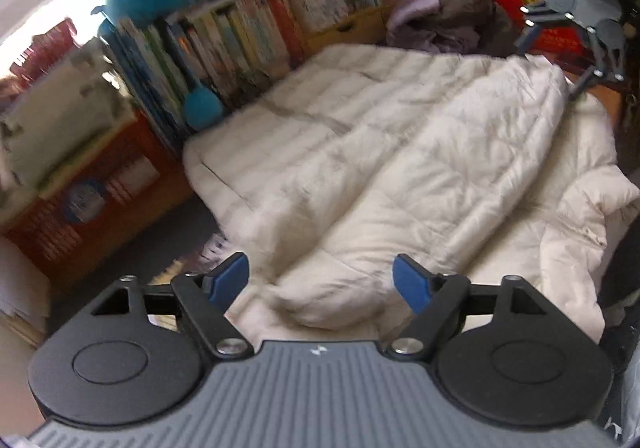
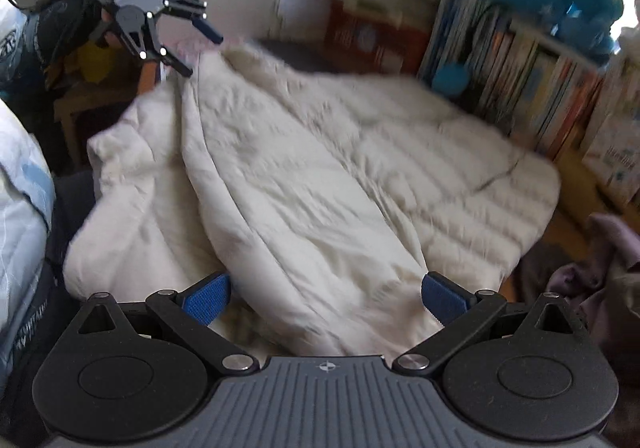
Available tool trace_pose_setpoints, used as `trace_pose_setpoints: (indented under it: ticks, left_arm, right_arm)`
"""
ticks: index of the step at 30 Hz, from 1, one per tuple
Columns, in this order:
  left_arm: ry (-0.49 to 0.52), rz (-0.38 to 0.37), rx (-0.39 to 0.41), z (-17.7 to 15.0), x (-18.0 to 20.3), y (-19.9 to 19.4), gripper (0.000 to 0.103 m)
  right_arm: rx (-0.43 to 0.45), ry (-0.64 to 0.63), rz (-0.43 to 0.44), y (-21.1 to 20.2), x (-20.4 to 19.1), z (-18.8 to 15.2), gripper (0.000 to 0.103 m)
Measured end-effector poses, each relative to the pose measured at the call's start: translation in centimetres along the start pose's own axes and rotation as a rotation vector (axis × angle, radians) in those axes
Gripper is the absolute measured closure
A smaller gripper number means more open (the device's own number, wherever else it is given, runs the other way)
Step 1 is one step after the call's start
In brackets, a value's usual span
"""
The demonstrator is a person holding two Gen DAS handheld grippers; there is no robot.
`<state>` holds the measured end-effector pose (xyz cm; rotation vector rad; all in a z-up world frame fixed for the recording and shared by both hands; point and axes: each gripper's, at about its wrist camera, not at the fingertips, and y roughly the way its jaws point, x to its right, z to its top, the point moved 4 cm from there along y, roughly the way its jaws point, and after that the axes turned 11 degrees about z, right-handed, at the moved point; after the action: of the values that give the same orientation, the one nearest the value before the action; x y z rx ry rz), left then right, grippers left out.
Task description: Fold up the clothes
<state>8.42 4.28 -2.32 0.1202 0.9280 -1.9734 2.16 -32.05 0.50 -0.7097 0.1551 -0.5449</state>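
A cream quilted puffer jacket [image 1: 380,152] lies spread flat, one side folded over its middle.

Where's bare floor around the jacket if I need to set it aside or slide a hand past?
Little is free. A dark strip of floor lies between the white jacket and the red boxes. The bookshelf hugs the jacket's far edge. The purple clothes pile crowds the other side.

each camera sits on its own gripper and looks forward and down along the fingers, close above the white padded jacket [image 1: 400,168]. both views share the jacket and the bookshelf [image 1: 224,44], and each one shows the other gripper far across.
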Motion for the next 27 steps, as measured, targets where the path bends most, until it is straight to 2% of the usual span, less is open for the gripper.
trace_pose_setpoints:
  ticks: [2, 5, 7, 10, 12, 15, 18, 21, 23, 24, 26, 27]
  left_arm:
    - [-0.044, 0.038, 0.018, 0.5, -1.0, -0.5, 0.014]
    - [-0.197, -0.022, 0.051, 2.0, -2.4, -0.9, 0.015]
    - [-0.273, -0.122, 0.096, 4.0, -2.0, -0.7, 0.015]
    - [-0.248, -0.215, 0.171, 7.1, 0.6, 0.6, 0.015]
    - [-0.229, -0.286, 0.195, 8.8, 2.3, 2.1, 0.015]
    - [-0.211, -0.37, 0.181, 10.7, 5.2, 5.1, 0.015]
    - [-0.218, -0.395, 0.121, 10.8, 6.6, 8.4, 0.014]
    - [-0.265, -0.387, 0.018, 9.4, 7.2, 12.1, 0.014]
    - [-0.324, -0.395, -0.052, 7.7, 6.9, 14.6, 0.009]
    - [-0.354, -0.417, -0.047, 7.1, 6.7, 15.0, 0.007]
    - [-0.406, -0.458, -0.036, 6.0, 6.1, 15.8, 0.006]
    - [-0.399, -0.461, -0.024, 5.8, 6.3, 15.7, 0.005]
  right_arm:
    - [0.108, 0.063, -0.026, -1.0, 0.4, 0.5, 0.0]
    - [0.304, 0.185, -0.065, -2.7, 1.8, 1.4, 0.0]
    - [0.481, 0.292, -0.092, -4.0, 3.7, 2.1, 0.0]
    - [0.701, 0.453, -0.165, -5.1, 7.1, 3.1, 0.0]
    - [0.75, 0.518, -0.212, -5.1, 9.3, 3.7, 0.0]
    - [0.694, 0.543, -0.222, -4.1, 12.8, 5.2, 0.0]
    - [0.598, 0.589, -0.268, -2.3, 16.8, 6.2, 0.0]
    - [0.462, 0.773, -0.367, 0.3, 21.3, 5.8, 0.0]
    - [0.334, 0.902, -0.348, 2.7, 24.3, 4.9, 0.0]
    - [0.281, 0.955, -0.33, 4.0, 25.8, 4.3, 0.0]
    - [0.256, 0.985, -0.306, 6.0, 28.0, 3.5, 0.0]
    - [0.258, 0.985, -0.299, 6.8, 29.0, 3.3, 0.0]
